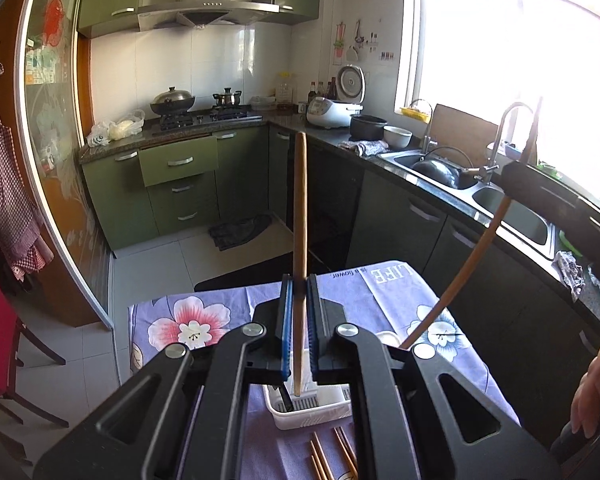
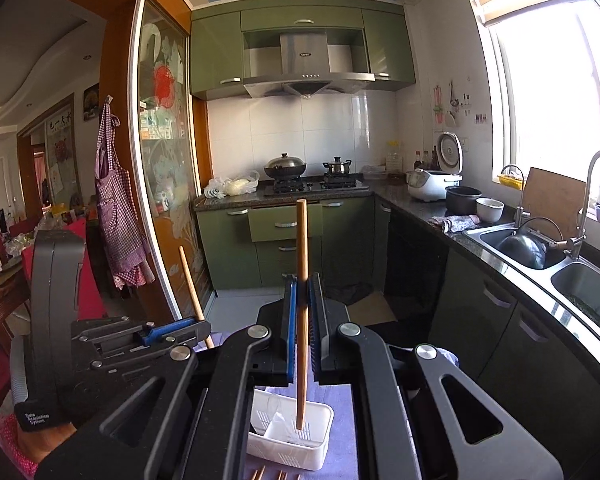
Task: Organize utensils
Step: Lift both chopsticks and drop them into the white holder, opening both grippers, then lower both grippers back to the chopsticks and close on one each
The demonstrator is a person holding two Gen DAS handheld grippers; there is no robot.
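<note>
My left gripper (image 1: 299, 284) is shut on a wooden chopstick (image 1: 300, 208), held upright with its lower end over a white plastic utensil basket (image 1: 284, 420). My right gripper (image 2: 302, 280) is shut on another wooden chopstick (image 2: 301, 256), upright, its lower end just above or inside the white basket (image 2: 322, 440). The right-hand chopstick also shows in the left wrist view (image 1: 476, 256), slanting out of the other gripper's body. The left gripper's body (image 2: 140, 336) and its chopstick (image 2: 192, 292) show in the right wrist view. Several loose chopsticks (image 1: 332, 460) lie on the cloth in front of the basket.
The basket stands on a small table under a purple flowered cloth (image 1: 204, 320). Green kitchen cabinets (image 1: 180, 184), a stove with pots (image 1: 196, 116) and a double sink (image 1: 480, 184) lie beyond. A red chair (image 1: 4, 344) stands at the left.
</note>
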